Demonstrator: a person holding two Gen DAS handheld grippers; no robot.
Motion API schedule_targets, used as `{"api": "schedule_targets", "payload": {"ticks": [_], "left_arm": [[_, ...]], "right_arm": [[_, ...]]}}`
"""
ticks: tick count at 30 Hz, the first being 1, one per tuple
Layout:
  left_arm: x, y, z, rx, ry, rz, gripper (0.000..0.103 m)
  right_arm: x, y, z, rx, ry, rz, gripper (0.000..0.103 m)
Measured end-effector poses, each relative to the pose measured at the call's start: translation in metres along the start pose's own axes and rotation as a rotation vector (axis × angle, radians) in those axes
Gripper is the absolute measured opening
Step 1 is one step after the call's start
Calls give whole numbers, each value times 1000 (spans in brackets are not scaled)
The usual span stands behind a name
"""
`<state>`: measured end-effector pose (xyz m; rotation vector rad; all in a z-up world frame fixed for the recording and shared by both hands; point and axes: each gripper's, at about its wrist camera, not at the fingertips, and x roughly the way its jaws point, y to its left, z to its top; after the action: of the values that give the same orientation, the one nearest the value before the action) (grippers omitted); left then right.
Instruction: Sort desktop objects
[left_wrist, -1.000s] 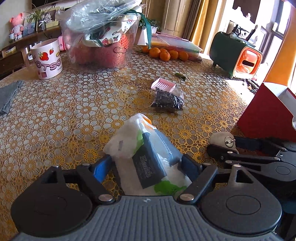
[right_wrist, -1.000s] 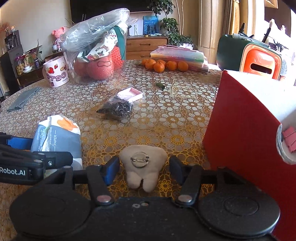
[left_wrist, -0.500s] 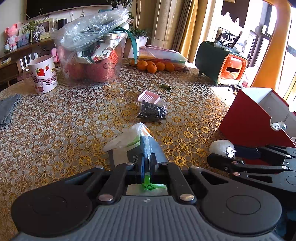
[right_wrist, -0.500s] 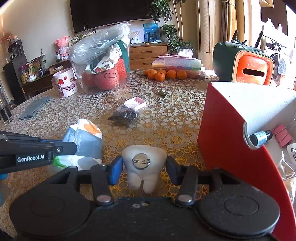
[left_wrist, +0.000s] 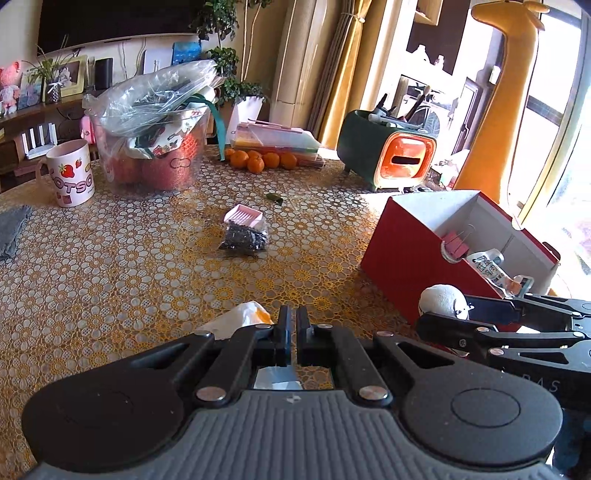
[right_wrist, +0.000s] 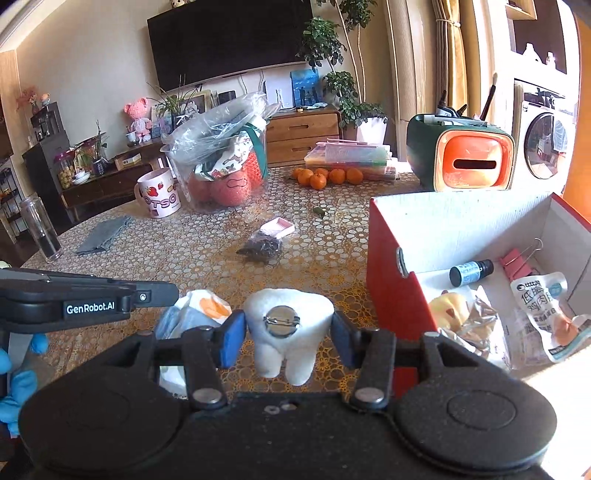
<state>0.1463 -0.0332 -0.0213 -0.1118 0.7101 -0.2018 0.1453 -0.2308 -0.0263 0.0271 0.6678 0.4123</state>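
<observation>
Both grippers loaded, both near the red box (right_wrist: 391, 295).

Left gripper (left_wrist: 290, 325): jaws pinched nearly together on the tissue pack (left_wrist: 243, 319). It grips a thin edge or fold, and most of the pack hangs below and ahead of the fingers, off the table (left_wrist: 129, 266) as far as the view shows. Right gripper (right_wrist: 288, 326): blue pads clamped on both flanks of the tooth plush (right_wrist: 290, 332), pin badge facing the camera, roots hanging down. The plush sits just left of the box's near wall, not yet over the opening.

The box is already part-filled: small bottle (right_wrist: 471, 271), pink clip (right_wrist: 517, 264), snack packets (right_wrist: 546, 314).

Likely step: carry both over the rim and drop.
- Clear the near red wall before moving across; the plush roots hang low enough to catch it.
- Do right first, since it's closer, and aim at the bare floor near the left wall.
- The left grip looks thin and the pack could slip or swing, so move it smoothly and release low.
- The grippers sit close together; stagger them.

Screw bag (left_wrist: 243, 238) and pink tray (left_wrist: 243, 216) remain mid-table.
</observation>
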Motion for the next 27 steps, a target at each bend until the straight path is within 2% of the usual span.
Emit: {"api": "schedule_targets", "payload": {"ticks": [4,7,8,9,11,12,13,21,23,25,27], "left_arm": [[-10,-5,0,16,-3,-9,2],[-13,-2,-3,19,18,19,3],[-13,0,-4,15,25,19,4],[-12,2,-4,13,29,23,10],[-10,5,-6,16,40,44,39],[-8,6,-6,18,45,54,75],[-7,6,-7,22,43,66,86],[43,11,-11,24,179,129,87],[54,13,-14,19,206,138,92],[62,12,-16,26,219,151,100],[72,12,-18,31,246,156,102]], "right_arm": [[-21,-7,0,-2,-20,-1,49],[-34,-13,-3,0,-32,0,49],[-37,-15,-4,0,-33,2,49],[-39,-16,-5,1,-33,4,49],[-42,-18,-7,4,-33,6,49],[-43,-19,-8,5,-33,8,49],[-43,-19,-9,5,-33,9,49],[-42,-21,-13,8,-30,19,49],[-41,-23,-14,9,-26,17,49],[-40,-26,-15,10,-23,16,49],[-39,-27,-16,8,-16,17,49]]}}
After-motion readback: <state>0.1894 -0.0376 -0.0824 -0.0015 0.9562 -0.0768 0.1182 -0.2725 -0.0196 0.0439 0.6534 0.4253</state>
